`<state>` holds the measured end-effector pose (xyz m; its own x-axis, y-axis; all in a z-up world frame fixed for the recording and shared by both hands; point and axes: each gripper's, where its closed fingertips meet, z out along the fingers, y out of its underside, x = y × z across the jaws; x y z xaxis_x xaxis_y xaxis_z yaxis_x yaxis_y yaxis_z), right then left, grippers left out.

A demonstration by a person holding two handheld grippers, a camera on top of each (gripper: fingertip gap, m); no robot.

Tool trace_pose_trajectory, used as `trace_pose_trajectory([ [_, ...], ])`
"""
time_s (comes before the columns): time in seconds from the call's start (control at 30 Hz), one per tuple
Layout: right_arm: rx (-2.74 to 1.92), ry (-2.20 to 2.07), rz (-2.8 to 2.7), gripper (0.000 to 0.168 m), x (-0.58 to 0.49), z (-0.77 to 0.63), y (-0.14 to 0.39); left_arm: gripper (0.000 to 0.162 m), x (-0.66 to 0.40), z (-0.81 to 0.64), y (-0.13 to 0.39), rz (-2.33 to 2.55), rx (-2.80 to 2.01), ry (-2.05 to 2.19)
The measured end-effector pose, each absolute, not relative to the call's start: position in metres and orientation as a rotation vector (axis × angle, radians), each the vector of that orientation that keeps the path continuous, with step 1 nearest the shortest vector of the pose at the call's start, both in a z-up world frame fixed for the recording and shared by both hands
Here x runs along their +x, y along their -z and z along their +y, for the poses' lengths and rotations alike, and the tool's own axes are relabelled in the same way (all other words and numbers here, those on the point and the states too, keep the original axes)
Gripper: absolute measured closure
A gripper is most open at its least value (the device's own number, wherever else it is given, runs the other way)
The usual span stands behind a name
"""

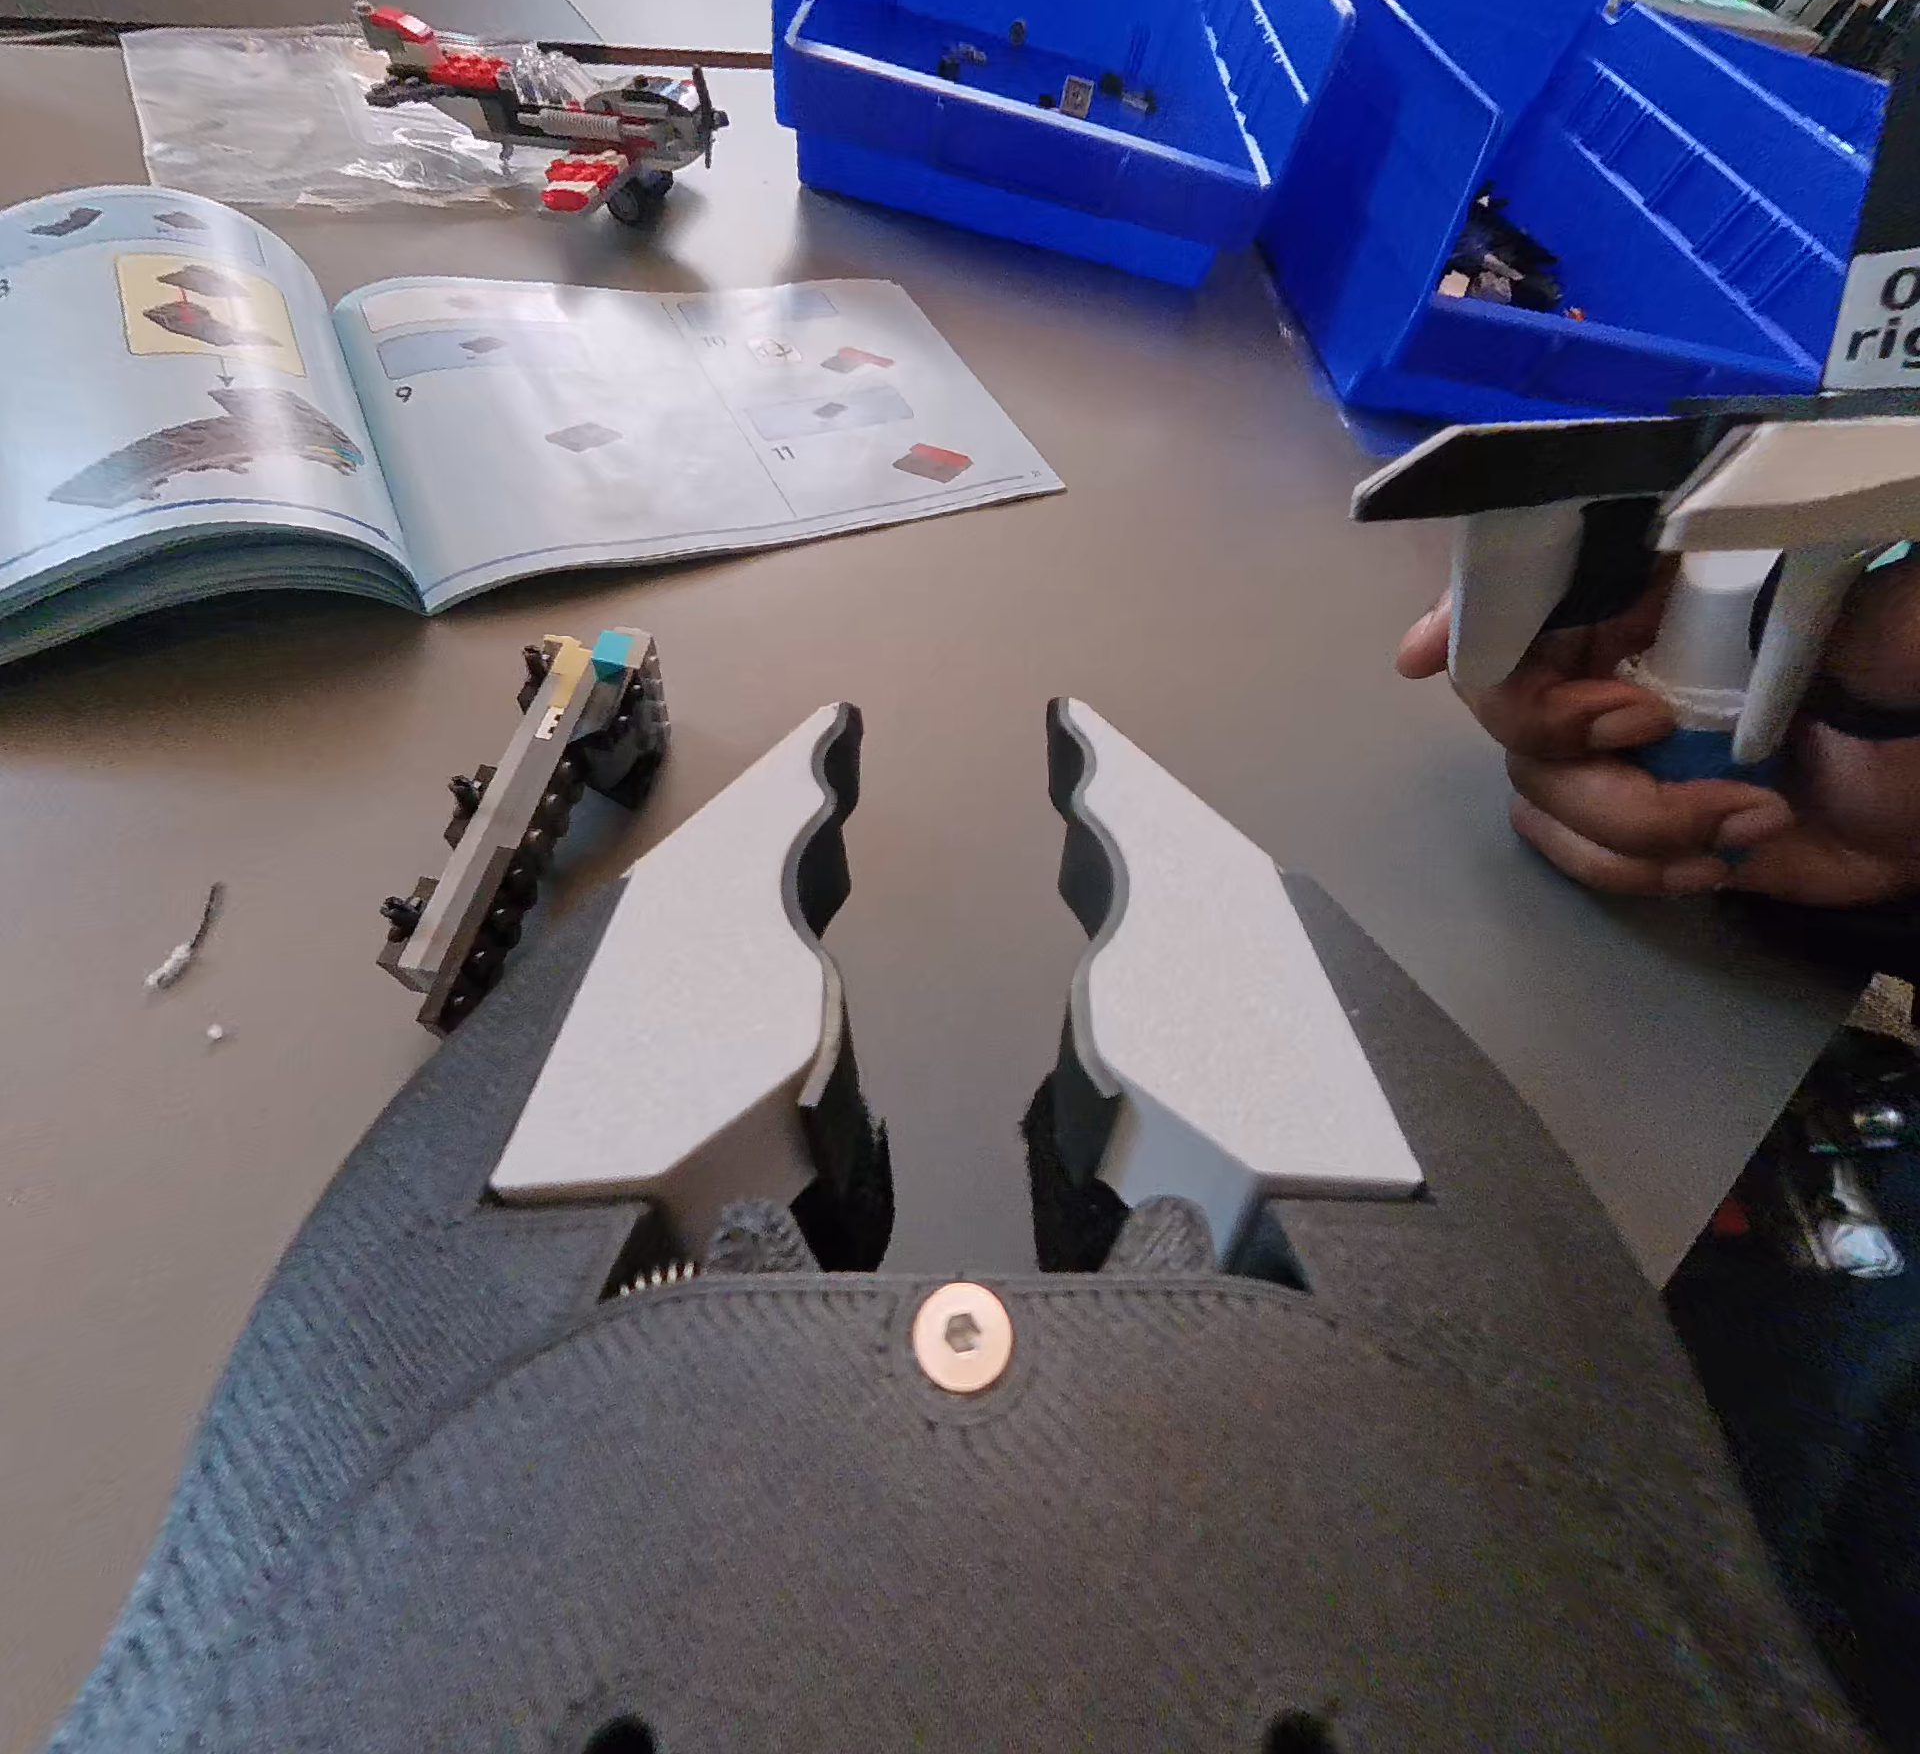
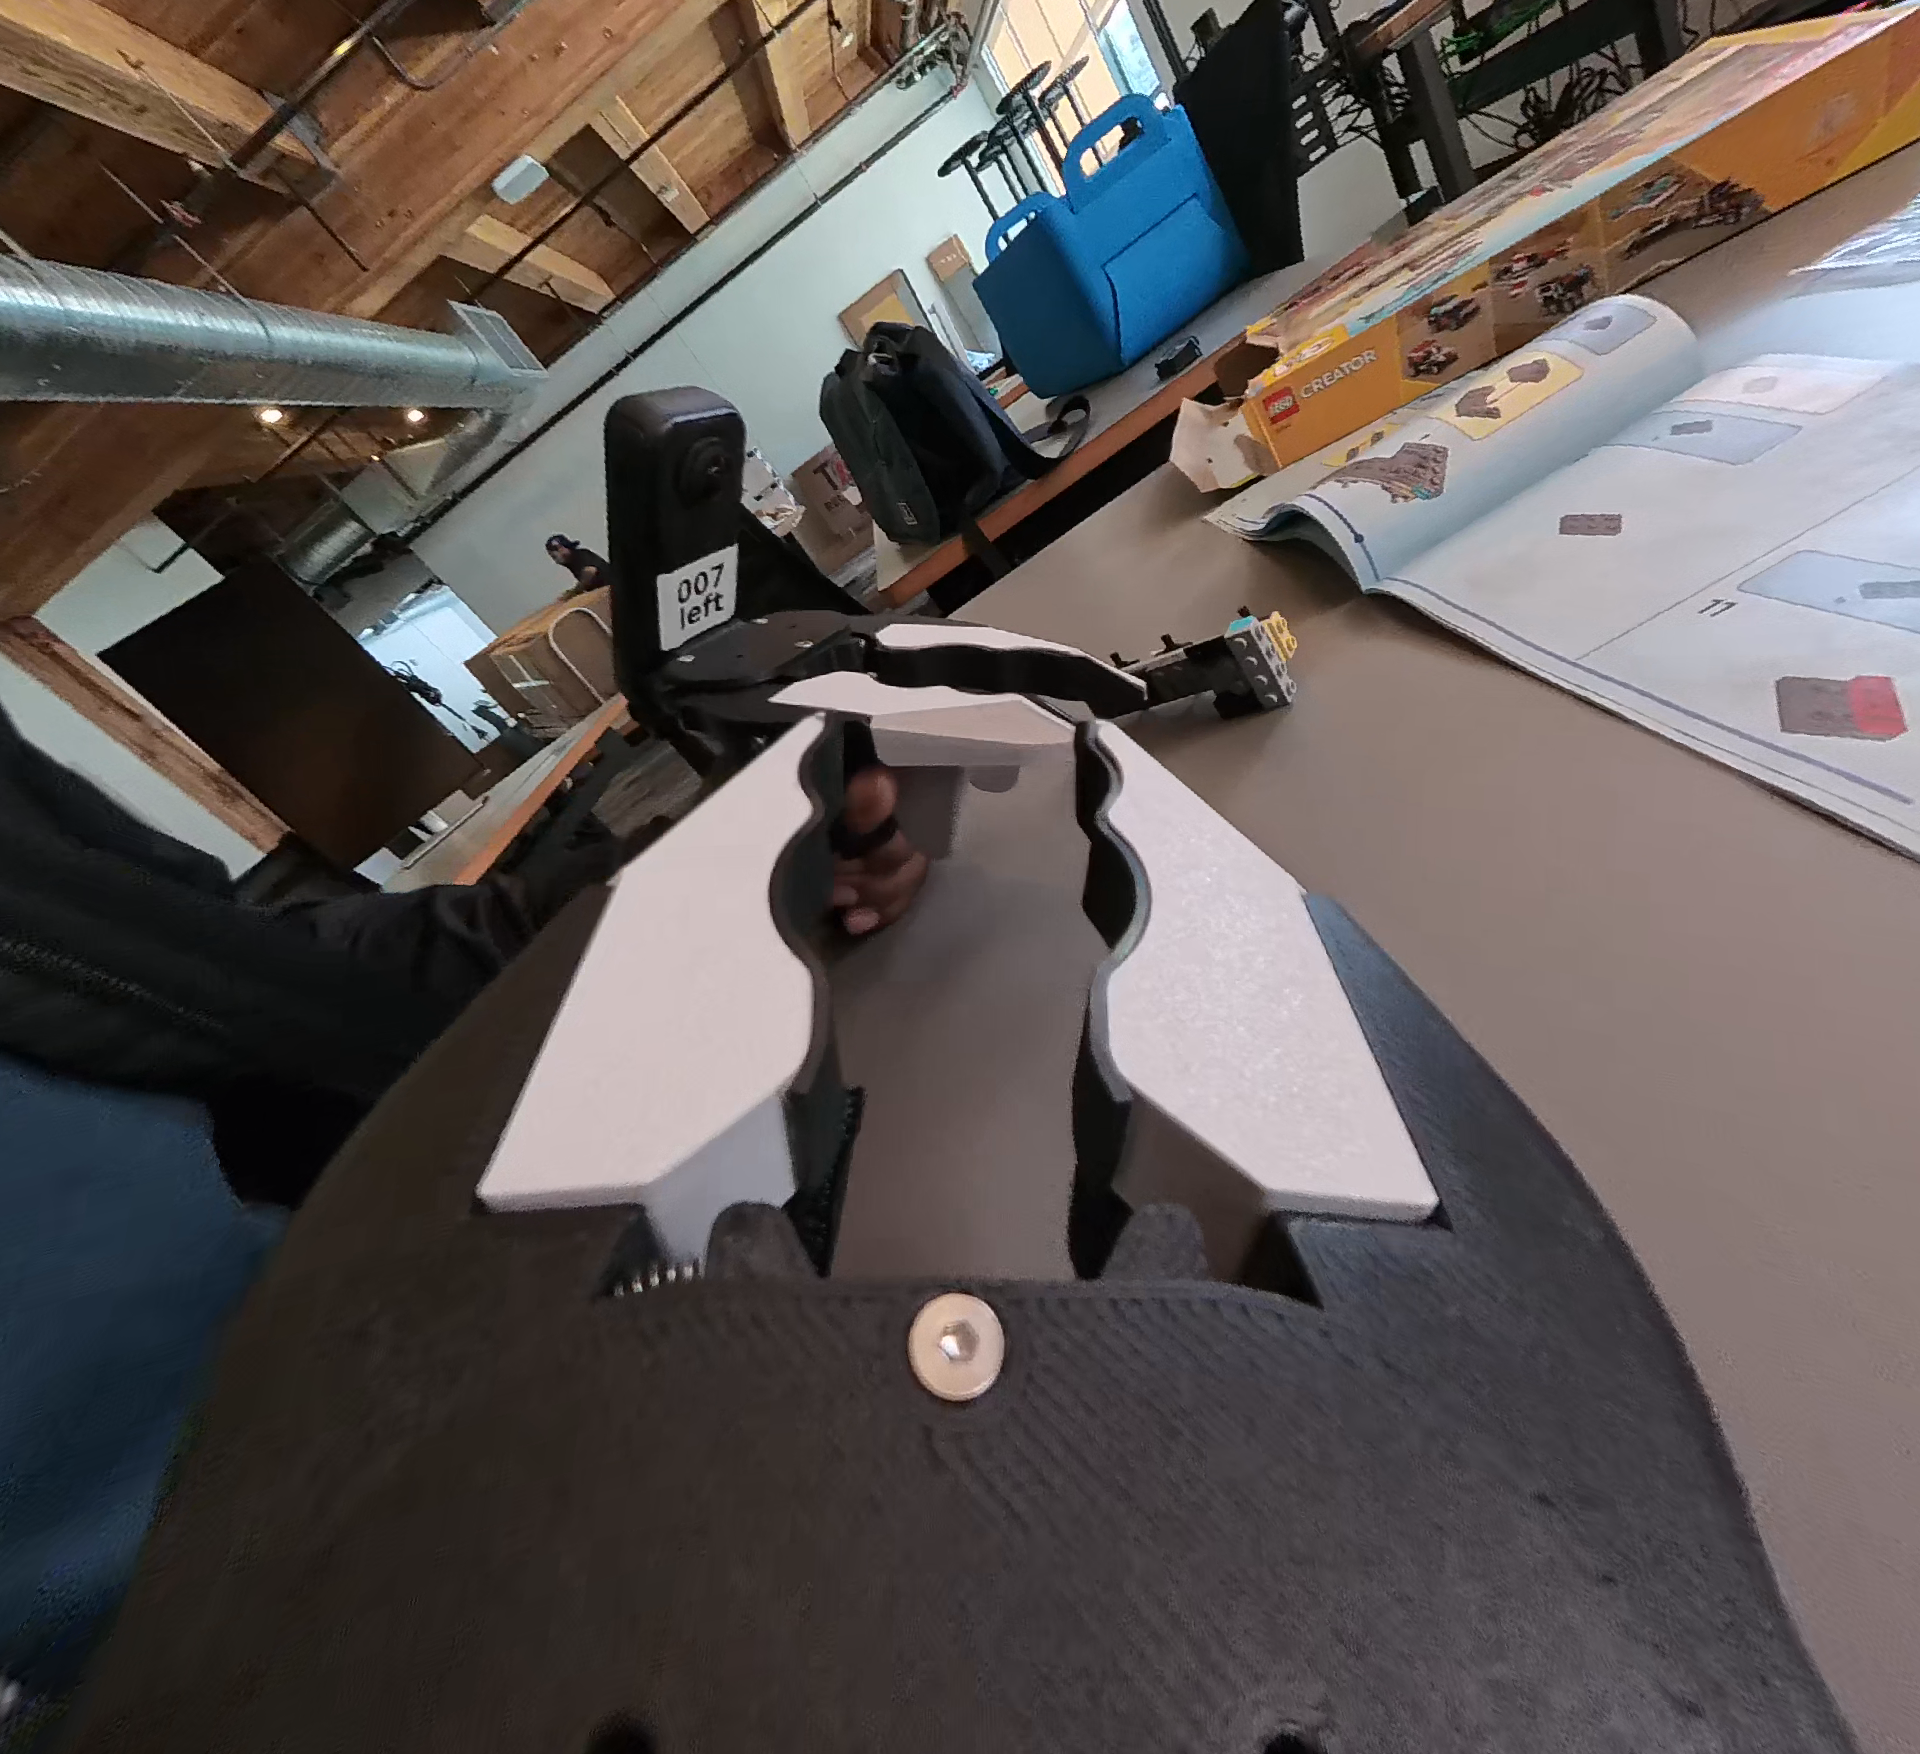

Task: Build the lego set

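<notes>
A partly built Lego piece [image 1: 540, 821], a long grey and black strip with a teal brick at its far end, lies on the grey table [image 1: 1039, 582] just left of my left gripper [image 1: 954, 728]. That gripper is open and empty, hovering low over the table. My right gripper [image 2: 951, 738] is open and empty, tilted, and points toward the left gripper [image 2: 1112, 694] and the Lego piece [image 2: 1247, 665]. In the left wrist view the right gripper [image 1: 1392, 489] shows at the right edge, held by a hand [image 1: 1662, 790].
An open instruction booklet [image 1: 520, 416] lies behind the piece; it also shows in the right wrist view [image 2: 1662, 509]. A finished red and grey Lego plane [image 1: 551, 104] sits on a clear bag. Blue bins [image 1: 1039, 177] with loose parts stand at back right. A yellow Lego box [image 2: 1455, 302] lies beyond the booklet. To the Lego piece [image 2: 1247, 665]: left tips about 5 cm, right tips about 15 cm.
</notes>
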<state>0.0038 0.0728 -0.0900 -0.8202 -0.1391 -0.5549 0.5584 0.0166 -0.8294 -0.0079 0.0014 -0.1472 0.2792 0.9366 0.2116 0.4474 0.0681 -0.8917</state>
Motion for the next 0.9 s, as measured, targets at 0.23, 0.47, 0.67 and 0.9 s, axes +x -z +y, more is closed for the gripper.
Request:
trace_pose_trajectory([
  [0.23, 0.473, 1.797, 1.898, 0.125, 0.002, 0.064, 0.102, 0.126, -0.008, -0.006, 0.142, -1.335, -1.445, -0.546],
  [0.47, 0.514, 1.717, 1.97, 0.124, -0.002, 0.052, 0.114, 0.126, -0.007, -0.013, 0.134, -1.326, -1.341, -0.492],
  [0.67, 0.535, 1.723, 1.985, 0.124, -0.009, 0.043, 0.115, 0.126, -0.007, -0.016, 0.132, -1.327, -1.307, -0.466],
  [0.9, 0.532, 1.74, 1.978, 0.124, -0.009, 0.043, 0.113, 0.126, -0.007, -0.017, 0.132, -1.327, -1.304, -0.474],
])
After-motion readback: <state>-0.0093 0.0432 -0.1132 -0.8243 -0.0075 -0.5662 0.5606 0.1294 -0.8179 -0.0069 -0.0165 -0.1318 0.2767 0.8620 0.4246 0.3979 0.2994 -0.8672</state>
